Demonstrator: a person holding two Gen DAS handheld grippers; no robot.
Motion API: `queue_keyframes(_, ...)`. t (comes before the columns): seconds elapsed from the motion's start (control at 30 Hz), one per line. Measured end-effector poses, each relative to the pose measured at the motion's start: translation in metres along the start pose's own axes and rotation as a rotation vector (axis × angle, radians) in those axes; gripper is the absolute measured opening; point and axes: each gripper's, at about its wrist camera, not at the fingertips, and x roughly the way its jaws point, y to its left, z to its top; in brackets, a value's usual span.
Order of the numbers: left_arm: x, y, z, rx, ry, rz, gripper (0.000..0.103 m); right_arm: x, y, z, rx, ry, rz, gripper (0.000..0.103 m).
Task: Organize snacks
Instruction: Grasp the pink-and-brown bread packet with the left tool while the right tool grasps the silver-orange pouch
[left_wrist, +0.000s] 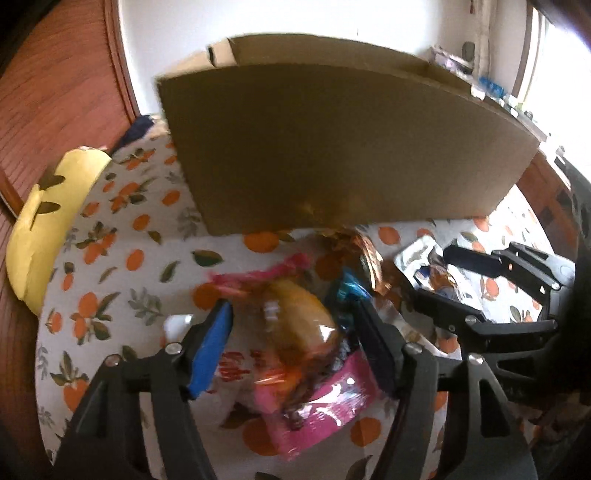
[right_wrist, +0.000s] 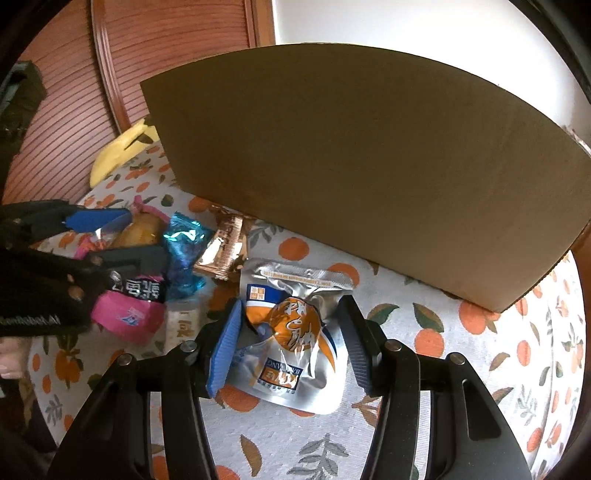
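Snacks lie loose on the orange-print surface, none boxed that I can see. Nearest, the right tool straddles a silver pouch; whether its pads pinch it I cannot tell. Beside it the left tool brackets a clear-wrapped bun atop a pink packet, with no clear contact. This looks like the pick-up step; next comes closing and lifting over the wall of the cardboard box behind, whose inside is hidden.

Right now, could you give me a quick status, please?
Left hand-held gripper astride pink snack pack. Right hand-held gripper around silver pouch. Cardboard box behind.
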Motion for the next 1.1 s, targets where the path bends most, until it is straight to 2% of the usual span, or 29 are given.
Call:
queue_keyframes(0.07, 0.005, -0.007, -0.002, 0.018, 0.006, 0.019, 0.068, -0.001, -0.002, -0.001, 0.005, -0.002, 0.011, 0.054)
queue_keyframes(0.17, 0.004, -0.010, -0.002, 0.022, -0.013, 0.029, 0.063, -0.002, -0.002, -0.001, 0.005, -0.002, 0.012, 0.054)
queue_keyframes(0.4, -0.009, -0.010, -0.004, 0.036, -0.044, 0.034, 0.040, -0.003, -0.002, -0.001, -0.005, -0.001, 0.012, 0.054)
queue_keyframes(0.53, -0.013, -0.009, -0.009, 0.055, -0.041, 0.040, 0.039, -0.002, -0.001, 0.000, -0.006, 0.000, 0.010, 0.054)
queue_keyframes(0.73, -0.007, -0.003, -0.015, 0.043, -0.012, 0.029, 0.047, -0.002, 0.000, 0.000, -0.009, 0.001, 0.006, 0.055)
queue_keyframes(1.1, -0.011, -0.004, -0.019, 0.053, -0.042, 0.019, 0.041, -0.002, 0.001, -0.001, -0.012, 0.000, 0.003, 0.054)
